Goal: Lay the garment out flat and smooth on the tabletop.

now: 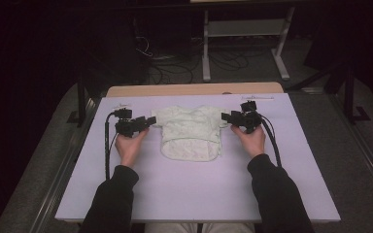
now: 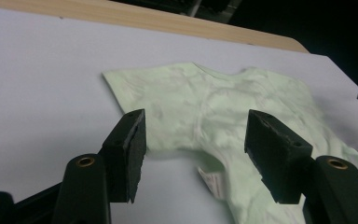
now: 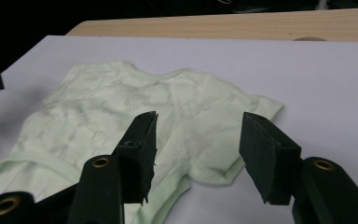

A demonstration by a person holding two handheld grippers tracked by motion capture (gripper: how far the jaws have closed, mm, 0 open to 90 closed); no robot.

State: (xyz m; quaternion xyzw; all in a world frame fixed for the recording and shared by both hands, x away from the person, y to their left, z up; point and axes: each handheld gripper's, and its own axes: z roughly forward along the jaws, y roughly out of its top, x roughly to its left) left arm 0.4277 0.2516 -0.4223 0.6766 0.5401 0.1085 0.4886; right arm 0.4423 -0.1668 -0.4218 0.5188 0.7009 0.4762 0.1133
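Dark floor and cables fill the top of the high view, and below them your white table sheet [image 1: 189, 189] carries the work. A pale green baby shirt [image 1: 190, 132] lies at the centre of that view, front down or up you cannot tell, with its lower part already turned up over the body; the two short sleeves stick out at either side, unfolded. As a judgement, one fold is done and the sleeves and a final fold remain.

At the left of the high view your left gripper [image 1: 149, 121] sits just beside the left sleeve. In the left gripper view its jaws stand partly apart, straddling the sleeve [image 2: 135, 91] without pressing it.

At the right of the high view your right gripper [image 1: 227, 117] meets the opposite sleeve. In the right gripper view those jaws are likewise about half parted around the sleeve edge [image 3: 256, 109], holding nothing.
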